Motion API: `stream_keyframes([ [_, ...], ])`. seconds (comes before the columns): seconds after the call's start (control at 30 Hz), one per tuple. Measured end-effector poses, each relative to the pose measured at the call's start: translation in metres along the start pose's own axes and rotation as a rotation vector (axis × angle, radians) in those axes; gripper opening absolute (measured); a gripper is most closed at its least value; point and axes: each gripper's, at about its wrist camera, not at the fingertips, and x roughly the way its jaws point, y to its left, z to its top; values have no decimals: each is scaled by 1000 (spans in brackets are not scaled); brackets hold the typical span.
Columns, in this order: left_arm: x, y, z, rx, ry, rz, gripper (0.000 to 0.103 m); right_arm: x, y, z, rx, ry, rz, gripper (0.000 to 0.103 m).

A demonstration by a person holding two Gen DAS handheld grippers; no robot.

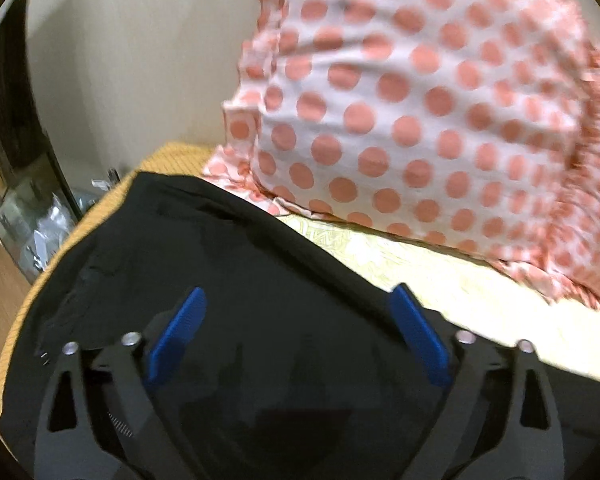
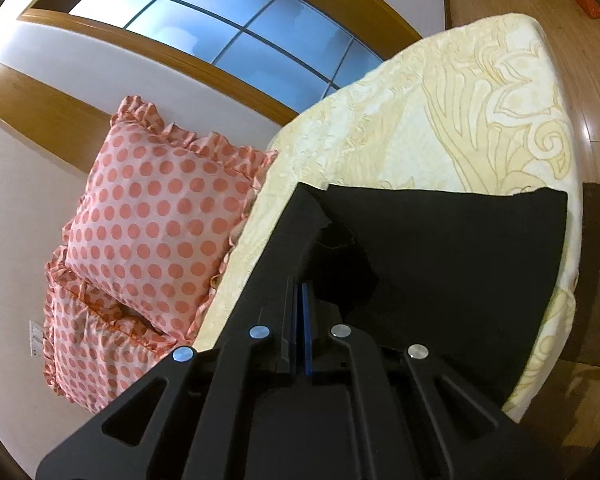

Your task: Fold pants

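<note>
Black pants [image 1: 228, 264] lie on a cream patterned bedspread [image 1: 440, 276]. My left gripper [image 1: 300, 300] is open, its blue pads [image 1: 180, 332] spread wide just above the black cloth, holding nothing. In the right wrist view the pants [image 2: 452, 248] lie partly folded near the bed's edge. My right gripper [image 2: 300, 284] is shut on a lifted strip of the pants' fabric [image 2: 296, 224], which runs up from the jaws.
Polka-dot pink pillows [image 1: 420, 100] stand at the head of the bed, also in the right wrist view [image 2: 160, 208]. A window [image 2: 220, 28] is behind. Wooden floor [image 2: 580, 60] lies beyond the bed [image 2: 480, 112]. Clutter [image 1: 40, 220] sits by the bed's left side.
</note>
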Motion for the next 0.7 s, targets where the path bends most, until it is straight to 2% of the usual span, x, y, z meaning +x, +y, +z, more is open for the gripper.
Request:
stream_keyframes([
  [0.07,30,-2,11,-20,72,21,78,1,-3,0,-3,8,-4,2],
  [0.1,43,-2,14,-34,99,30,77,1,-4,0,-5,11,-5,2],
  [0.2,72,0,19,-91,159,38,68,2,-3,0,-15,13,-6,2],
  [0.23,77,1,19,-114,169,32,62,2,-3,0,-19,13,-7,2],
  [0.3,84,6,20,-157,182,3,44,3,-1,1,-25,14,-4,2],
  [0.33,85,10,18,-180,183,-20,25,3,0,1,-30,14,-2,2],
  [0.37,84,16,17,-212,182,-41,18,4,1,2,-35,14,1,2],
  [0.43,73,24,12,-246,161,-50,11,4,2,2,-38,9,6,2],
  [0.53,41,28,4,-208,101,-39,9,3,6,5,-48,2,20,2],
  [0.7,-59,45,-33,-171,-64,-79,8,-5,13,15,-69,-23,50,2],
])
